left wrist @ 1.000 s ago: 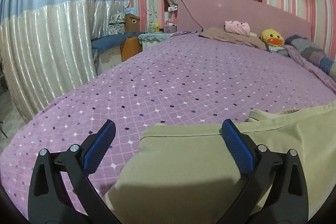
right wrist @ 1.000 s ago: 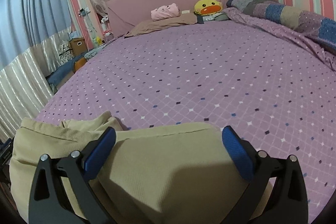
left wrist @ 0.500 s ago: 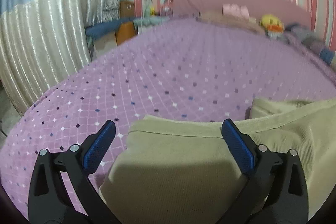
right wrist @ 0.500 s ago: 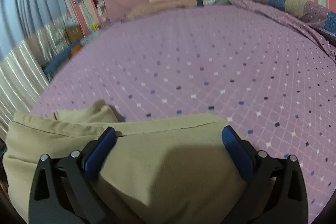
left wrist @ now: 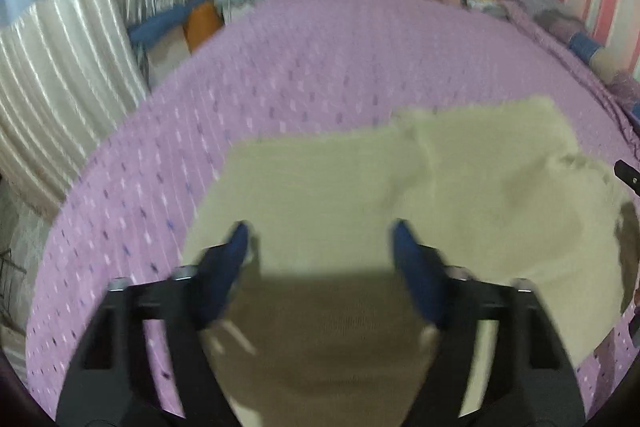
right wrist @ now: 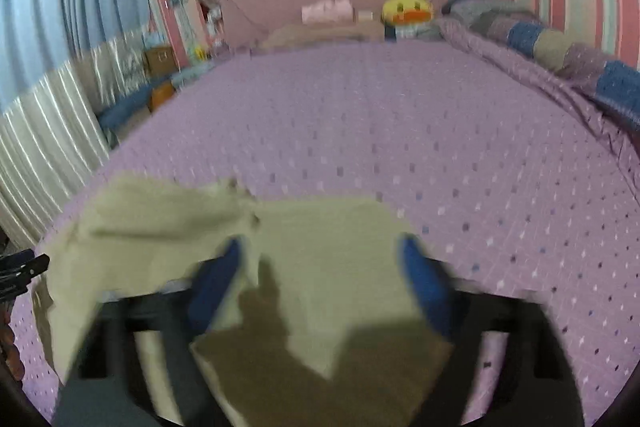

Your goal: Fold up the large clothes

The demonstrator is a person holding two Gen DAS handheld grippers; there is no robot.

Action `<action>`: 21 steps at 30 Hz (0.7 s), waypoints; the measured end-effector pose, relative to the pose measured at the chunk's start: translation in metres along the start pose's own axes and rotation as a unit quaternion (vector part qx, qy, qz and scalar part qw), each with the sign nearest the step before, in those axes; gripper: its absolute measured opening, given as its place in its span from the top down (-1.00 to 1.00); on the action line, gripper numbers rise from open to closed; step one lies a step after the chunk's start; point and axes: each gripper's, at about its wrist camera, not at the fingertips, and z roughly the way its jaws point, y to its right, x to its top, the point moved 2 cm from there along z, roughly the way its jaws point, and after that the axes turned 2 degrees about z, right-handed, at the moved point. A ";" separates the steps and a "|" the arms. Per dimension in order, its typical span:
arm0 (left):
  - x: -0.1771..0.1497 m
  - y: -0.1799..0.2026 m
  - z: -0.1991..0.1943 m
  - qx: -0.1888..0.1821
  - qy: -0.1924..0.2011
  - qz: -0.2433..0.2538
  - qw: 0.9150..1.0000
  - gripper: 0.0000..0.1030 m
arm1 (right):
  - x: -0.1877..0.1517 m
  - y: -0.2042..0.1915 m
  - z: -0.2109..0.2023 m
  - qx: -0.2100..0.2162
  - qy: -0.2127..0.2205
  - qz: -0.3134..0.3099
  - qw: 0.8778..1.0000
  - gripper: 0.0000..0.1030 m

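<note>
Both views risen; khaki garment flat on purple dotted bedspread.

Both views now motion-blurred; beige garment spread further toward 12 o'clock, left gripper and right gripper pulled back.

We see both fisheye views smeared by motion blur, with the bedspread dots stretched into streaks and edges bent inside a dark round vignette. Even, soft indoor light fills the room, without glare. Dark shadows fall on the beige garment between the blurred blue fingers.
</note>
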 end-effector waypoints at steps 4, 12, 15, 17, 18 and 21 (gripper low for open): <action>-0.005 -0.004 0.013 -0.004 -0.028 -0.014 1.000 0.11 | 0.001 0.002 0.004 0.011 -0.023 0.020 0.999 0.54; 0.008 0.014 0.036 0.012 -0.098 0.027 0.995 0.17 | 0.003 -0.026 0.013 0.009 -0.108 -0.027 0.994 0.81; 0.013 0.017 0.047 0.014 -0.113 0.033 0.993 0.17 | -0.007 -0.028 0.031 -0.004 -0.135 -0.036 0.990 0.82; 0.015 0.017 0.054 0.007 -0.126 0.034 0.991 0.16 | -0.009 -0.025 0.039 -0.001 -0.146 -0.027 0.989 0.84; 0.017 0.016 0.057 0.003 -0.131 0.033 0.991 0.16 | -0.009 -0.022 0.045 0.001 -0.157 -0.018 0.987 0.89; 0.022 0.016 0.068 -0.007 -0.150 0.035 0.988 0.16 | -0.008 -0.015 0.058 0.009 -0.186 0.011 0.983 0.92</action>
